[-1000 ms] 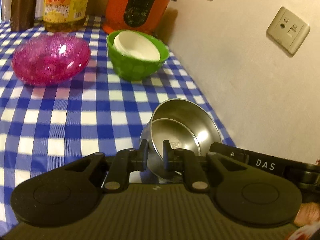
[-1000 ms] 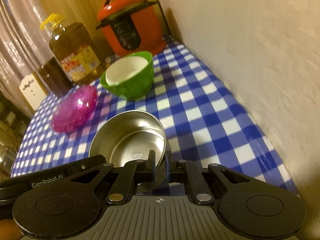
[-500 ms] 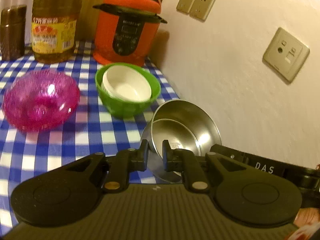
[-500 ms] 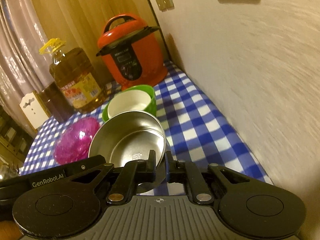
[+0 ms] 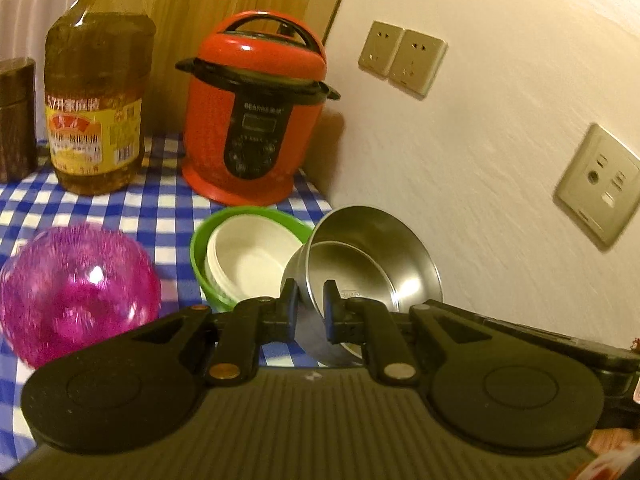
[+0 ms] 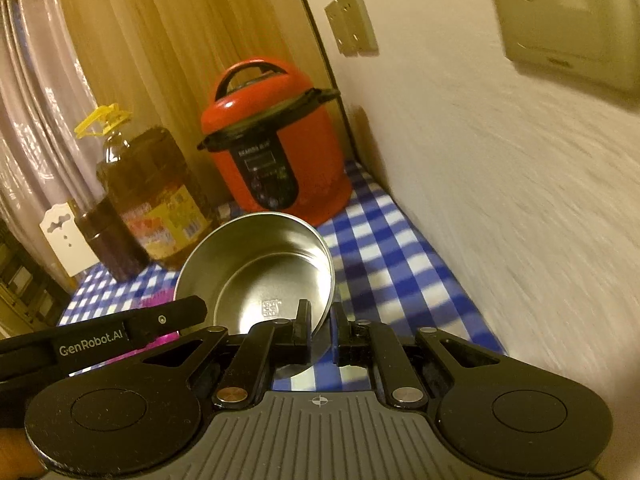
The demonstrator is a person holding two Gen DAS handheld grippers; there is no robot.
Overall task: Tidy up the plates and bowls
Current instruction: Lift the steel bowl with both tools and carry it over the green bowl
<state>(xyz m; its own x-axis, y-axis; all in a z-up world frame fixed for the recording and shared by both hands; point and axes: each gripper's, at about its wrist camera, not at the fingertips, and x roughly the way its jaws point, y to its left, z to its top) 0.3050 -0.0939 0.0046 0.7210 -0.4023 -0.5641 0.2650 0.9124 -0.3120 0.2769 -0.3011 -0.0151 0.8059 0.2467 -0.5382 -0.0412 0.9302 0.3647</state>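
A steel bowl (image 5: pixel 372 256) hangs tilted above the checked cloth, gripped by its rim from two sides. My left gripper (image 5: pixel 311 301) is shut on the rim's near-left edge. My right gripper (image 6: pixel 320 321) is shut on the rim's near-right edge of the same steel bowl (image 6: pixel 260 264). Just left of and beyond the steel bowl sits a green bowl (image 5: pixel 199 254) with a white bowl (image 5: pixel 252 258) nested inside it. A pink translucent bowl (image 5: pixel 76 288) stands further left; only a sliver of the pink bowl (image 6: pixel 158 300) shows in the right wrist view.
A red pressure cooker (image 5: pixel 256 128) stands at the back by the wall, with an oil bottle (image 5: pixel 96 100) and a dark jar (image 5: pixel 16 120) to its left. The wall with sockets (image 5: pixel 402 58) runs close along the right. The blue-checked tablecloth (image 6: pixel 392 248) covers the table.
Both grippers have lifted the steel bowl off the cloth and carried it forward, closer to the green bowl and the cooker. The grip on the rim is unchanged.
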